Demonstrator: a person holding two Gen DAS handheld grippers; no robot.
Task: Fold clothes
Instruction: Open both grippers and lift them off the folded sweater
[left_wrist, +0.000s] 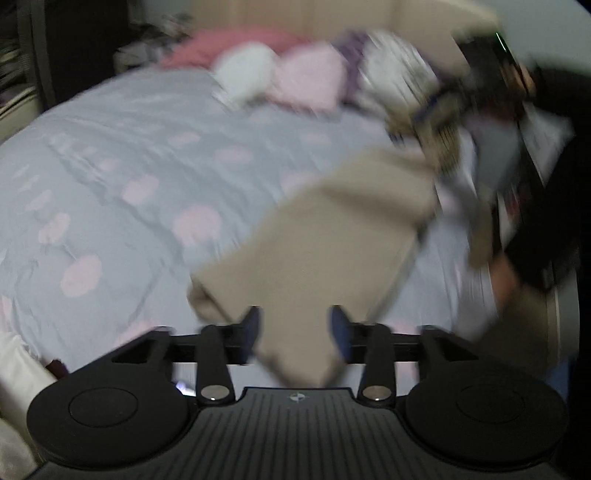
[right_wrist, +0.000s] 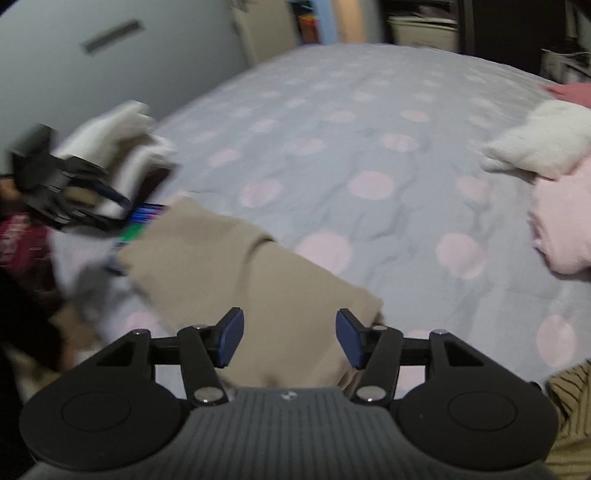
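Beige garment spread on the bed, both claws wide

Bedding fills both views: a bed (right_wrist: 369, 155) covered in a grey-blue duvet with pale pink dots. On it lies the beige garment (left_wrist: 314, 240), a long flat piece of cloth running across the near part of the duvet; in the right wrist view it (right_wrist: 229, 266) stretches from the far left toward the camera. Both pictures are blurred, so its exact kind of clothing cannot be told.

Soft items sit at the head of the bed: a pink cushion (left_wrist: 310, 77) touching a white plush item (left_wrist: 243, 72), with a darker pink blanket (left_wrist: 229, 42) behind them. A brown striped cloth (right_wrist: 569, 406) shows at the lower right edge of the right wrist view.

The left claw (left_wrist: 295, 332) has its jaws wide apart, the beige garment's near end lying between the blue pads without being pinched. The right claw (right_wrist: 290, 338) is likewise wide, hovering over the garment's other end, gripping nothing.
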